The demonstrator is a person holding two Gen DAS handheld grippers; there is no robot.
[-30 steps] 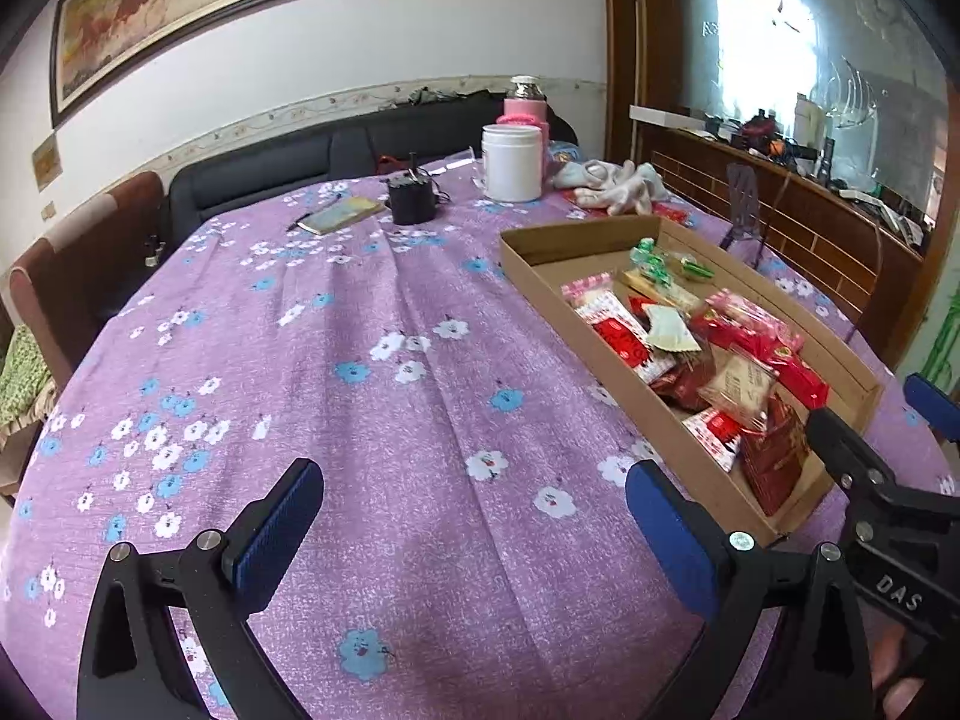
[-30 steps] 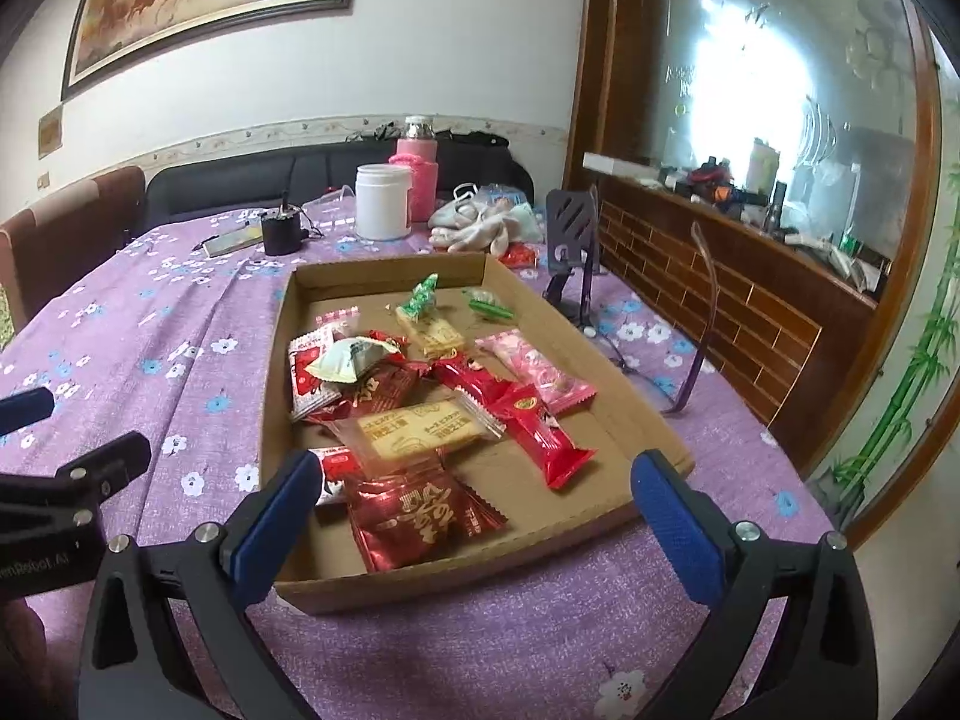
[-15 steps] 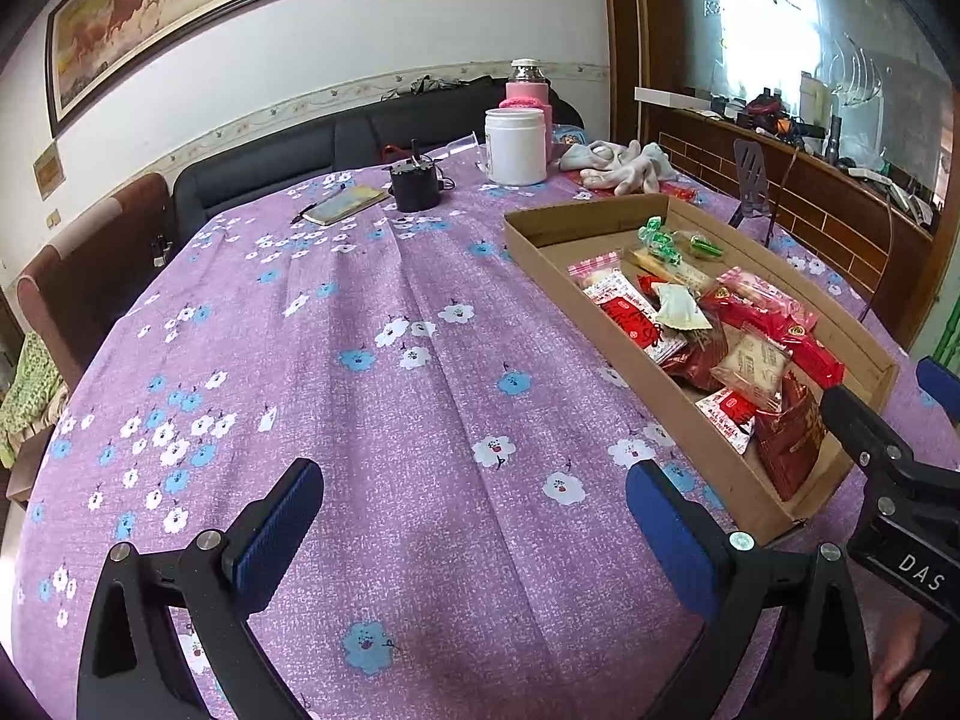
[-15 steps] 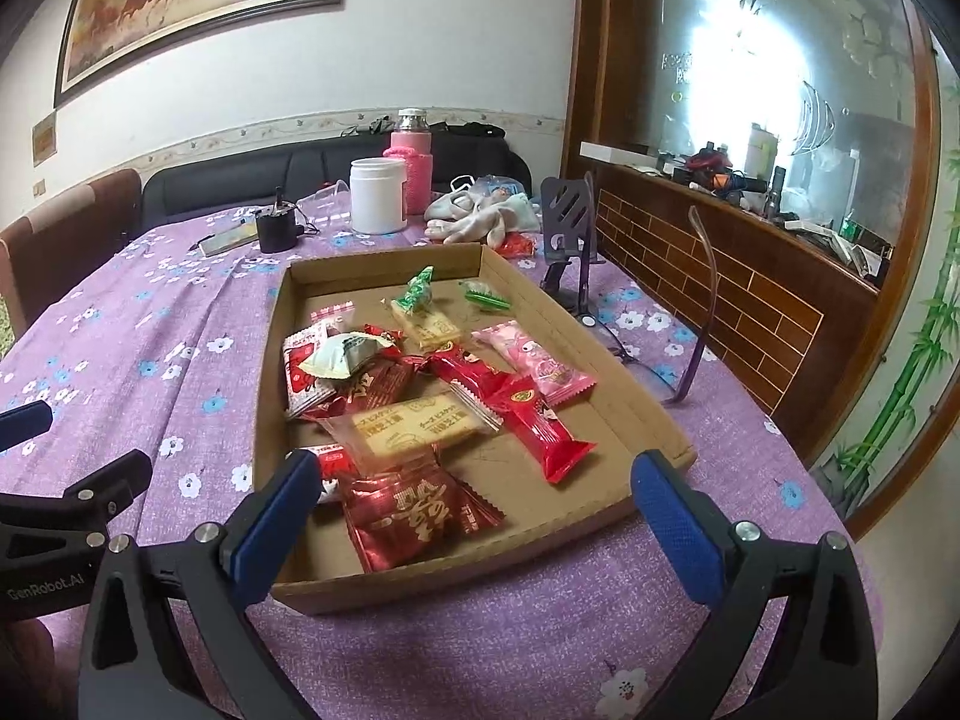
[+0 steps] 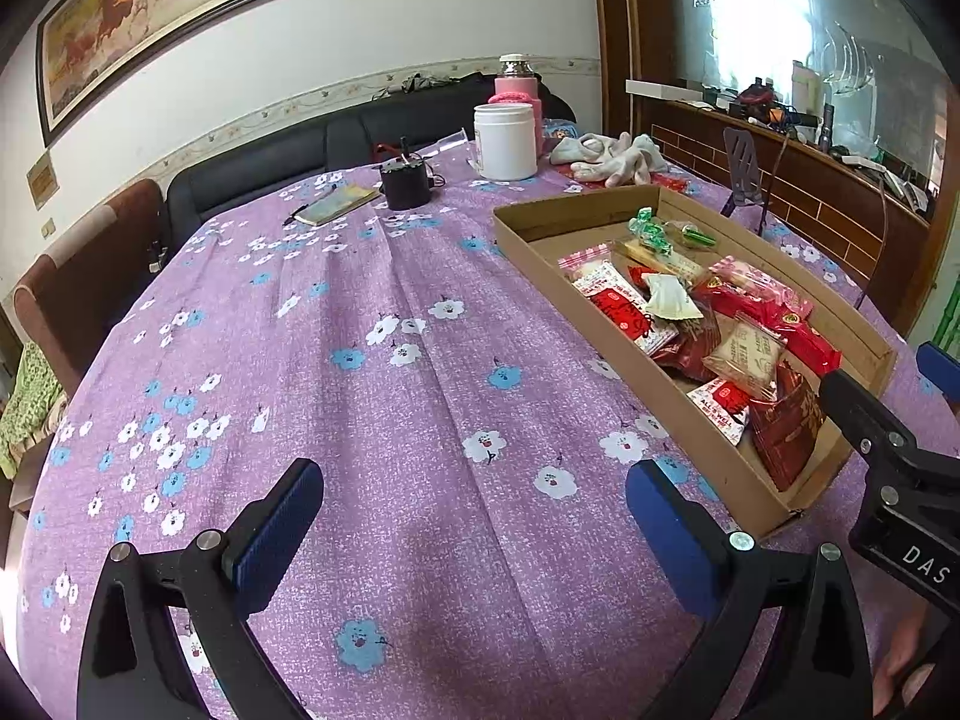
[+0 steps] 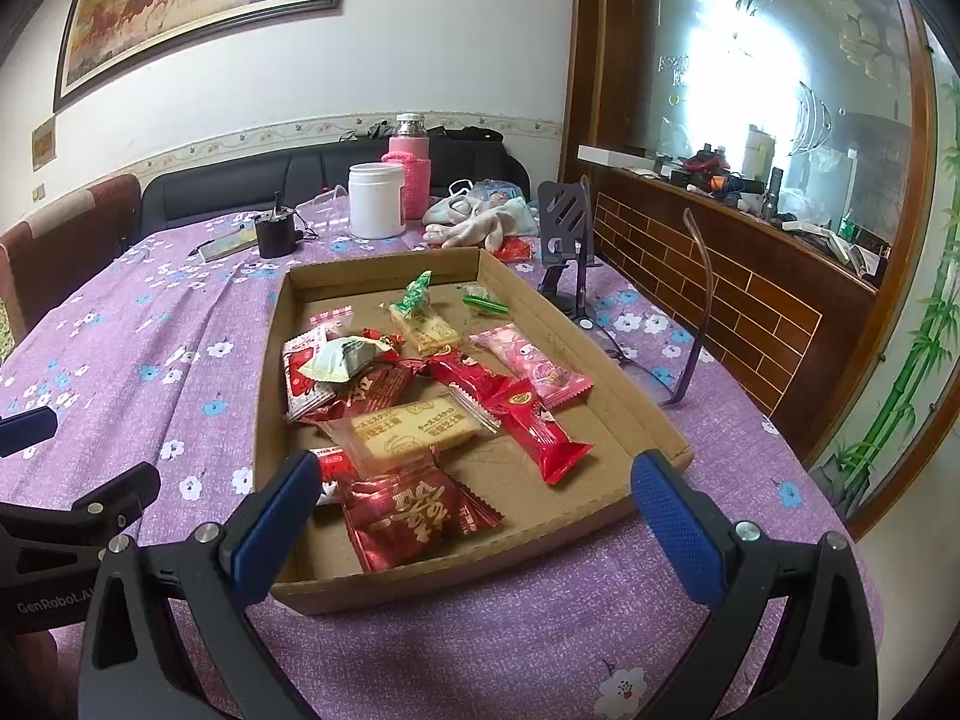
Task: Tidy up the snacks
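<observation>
Snacks [image 6: 420,396] are all piled in the cardboard tray [image 6: 630,402] on the worktop [image 5: 390,420], mostly in its near half and overlapping each other. From my right claw [image 6: 474,516] cam I've got a dark red pack [image 6: 414,516] nearest the front edge, a clear-wrapped biscuit [image 6: 414,426] lying partly on top of it, a long red bar [image 6: 510,408] to the right of that, and a pink pack [image 6: 534,360] further right. A whitish pack [image 6: 348,357] sits on the red ones at the left, and two small green candies [image 6: 480,302] are up near the far end with bare cardboard around them.

Right claw is wide open, holding nothing, hovering just in front of the tray's near edge. My left claw [image 5: 474,528] is also spread open and empty, over the purple flowered cloth to the left of the tray.

Beyond the tray there's a white jar [image 6: 377,200], a pink bottle [image 6: 411,171] right behind it, a bundle of pale cloth [image 6: 480,222], a small black cup [image 6: 276,234], and a phone stand [image 6: 564,240] off the tray's far right corner. A sofa [image 5: 300,150] runs along the wall behind.
</observation>
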